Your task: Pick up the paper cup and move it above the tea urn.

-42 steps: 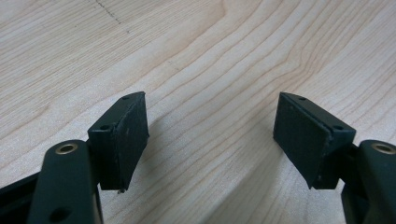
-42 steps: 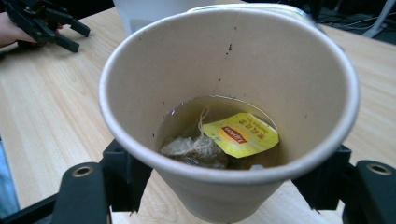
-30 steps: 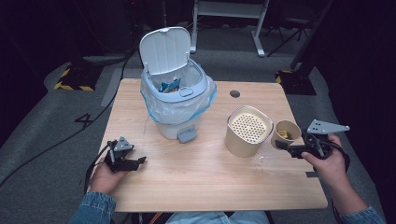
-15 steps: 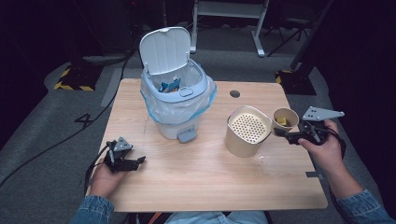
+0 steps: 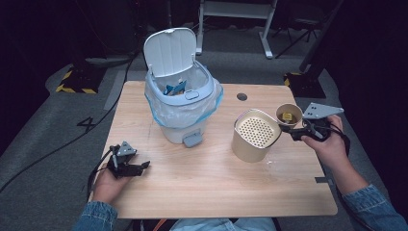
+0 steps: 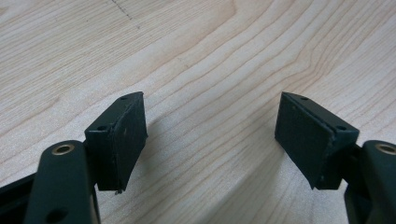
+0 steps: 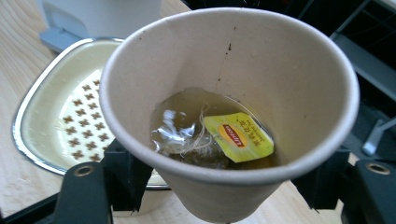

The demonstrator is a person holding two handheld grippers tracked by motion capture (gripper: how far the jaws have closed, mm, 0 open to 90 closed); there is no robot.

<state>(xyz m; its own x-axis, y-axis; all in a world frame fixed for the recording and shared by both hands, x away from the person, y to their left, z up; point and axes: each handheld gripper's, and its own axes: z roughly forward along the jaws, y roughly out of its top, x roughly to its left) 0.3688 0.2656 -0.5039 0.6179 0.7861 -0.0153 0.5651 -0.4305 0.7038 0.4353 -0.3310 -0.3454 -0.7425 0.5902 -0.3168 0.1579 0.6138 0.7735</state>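
Observation:
My right gripper (image 5: 294,131) is shut on a brown paper cup (image 5: 288,114), held in the air just right of the cream strainer can (image 5: 255,135). In the right gripper view the paper cup (image 7: 224,93) sits between the jaws of the right gripper (image 7: 224,179) and holds some tea with a yellow-tagged tea bag (image 7: 238,137). The strainer can's perforated top (image 7: 70,121) lies below and to the left. My left gripper (image 5: 130,166) rests on the table at the near left, open; the left gripper (image 6: 212,135) has bare wood between its pads.
A white pedal bin (image 5: 183,101) with its lid up and a plastic liner stands at the back middle of the wooden table (image 5: 211,187), with blue scraps inside. A cable hole (image 5: 242,96) is behind the can. The table's right edge is close to my right hand.
My right gripper has lifted the paper cup off the table and carried it up and left, toward the strainer can. The left gripper has stayed where it was.

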